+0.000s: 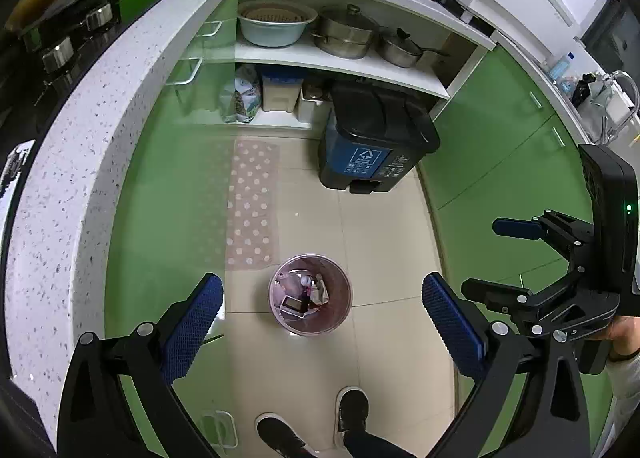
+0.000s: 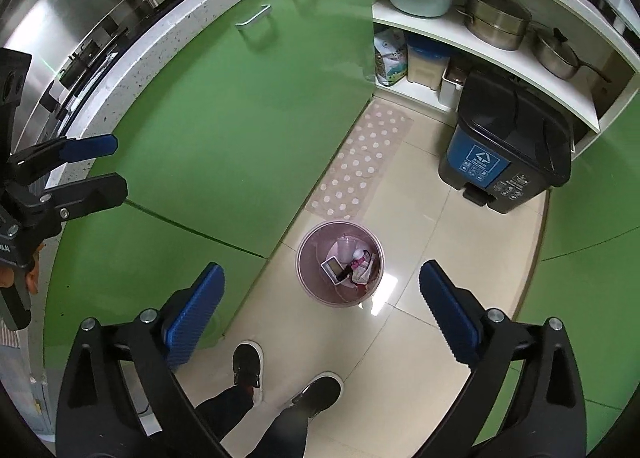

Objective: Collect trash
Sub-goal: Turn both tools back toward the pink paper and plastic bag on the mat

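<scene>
My right tool [image 2: 320, 310] stands spread wide, nearly as far as it goes, with nothing between its blue pads [image 2: 196, 314]; it points steeply down at the floor. My left tool [image 1: 322, 324] is just as wide apart and also empty, angled down the same way. In the left wrist view my right tool shows at about three o'clock, its two fingers apart.

Straight below, between the pads in both views, the small pink wastebasket [image 2: 308, 278] stands upright on the tiled floor [image 2: 420, 318], mouth facing up toward me, its long axis vertical. Inside lies the trash: a white flat box [image 2: 334, 270] tilted against the wall, a clear plastic cup [image 2: 346, 248] at about twelve o'clock, and crumpled pink and white wrappers [image 2: 362, 266] at about three o'clock. Nothing of mine touches the basket.

My two dark shoes [image 2: 248, 364] stand at six o'clock from the basket. A pink dotted mat [image 2: 360, 162] lies just beyond it at twelve o'clock, along the green cabinet doors [image 2: 224, 130]. The dark pedal bin [image 2: 504, 146] with a blue label sits at about one o'clock, lid closed, under the open shelf with pots [image 2: 496, 18]. The speckled bench [image 1: 80, 186] curves round at nine o'clock.
</scene>
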Demonstrator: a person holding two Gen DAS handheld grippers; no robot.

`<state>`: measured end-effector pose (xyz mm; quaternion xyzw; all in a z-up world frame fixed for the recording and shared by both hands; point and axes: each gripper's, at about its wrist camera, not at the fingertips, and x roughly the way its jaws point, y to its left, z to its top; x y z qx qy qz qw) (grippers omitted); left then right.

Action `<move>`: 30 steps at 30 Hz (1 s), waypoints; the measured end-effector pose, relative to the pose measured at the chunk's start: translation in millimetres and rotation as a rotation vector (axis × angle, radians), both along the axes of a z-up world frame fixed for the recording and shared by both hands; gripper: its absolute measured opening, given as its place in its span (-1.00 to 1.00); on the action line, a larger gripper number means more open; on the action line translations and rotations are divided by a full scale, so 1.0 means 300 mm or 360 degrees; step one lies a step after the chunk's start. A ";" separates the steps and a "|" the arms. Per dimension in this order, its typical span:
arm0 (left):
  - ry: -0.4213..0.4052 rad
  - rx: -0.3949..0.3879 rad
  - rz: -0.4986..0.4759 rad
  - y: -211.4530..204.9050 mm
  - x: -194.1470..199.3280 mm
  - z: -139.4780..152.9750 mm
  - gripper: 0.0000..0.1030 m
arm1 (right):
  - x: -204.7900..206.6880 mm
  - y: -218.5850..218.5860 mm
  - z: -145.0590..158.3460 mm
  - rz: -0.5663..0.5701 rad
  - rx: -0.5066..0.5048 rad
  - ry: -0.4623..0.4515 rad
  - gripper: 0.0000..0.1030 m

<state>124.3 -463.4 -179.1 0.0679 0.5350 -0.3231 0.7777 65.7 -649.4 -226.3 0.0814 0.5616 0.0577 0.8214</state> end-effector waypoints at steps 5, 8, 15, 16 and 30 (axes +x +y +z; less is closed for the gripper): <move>-0.0023 -0.0026 0.0012 0.034 -0.046 0.082 0.86 | -0.047 0.008 0.080 -0.0011 -0.0024 -0.0008 0.89; -0.0039 -0.0044 0.0041 0.077 -0.090 0.155 0.86 | -0.084 0.031 0.161 -0.0001 -0.0030 -0.0029 0.91; -0.0096 -0.0078 0.0196 0.256 -0.197 0.328 0.86 | -0.158 0.166 0.391 0.0121 -0.0064 -0.0115 0.94; -0.0106 -0.0080 0.0233 0.295 -0.213 0.352 0.86 | -0.161 0.202 0.427 0.0158 -0.0059 -0.0138 0.94; -0.0255 0.0087 0.0852 0.985 -0.371 0.557 0.86 | -0.094 0.833 0.695 0.0724 0.0098 -0.0341 0.94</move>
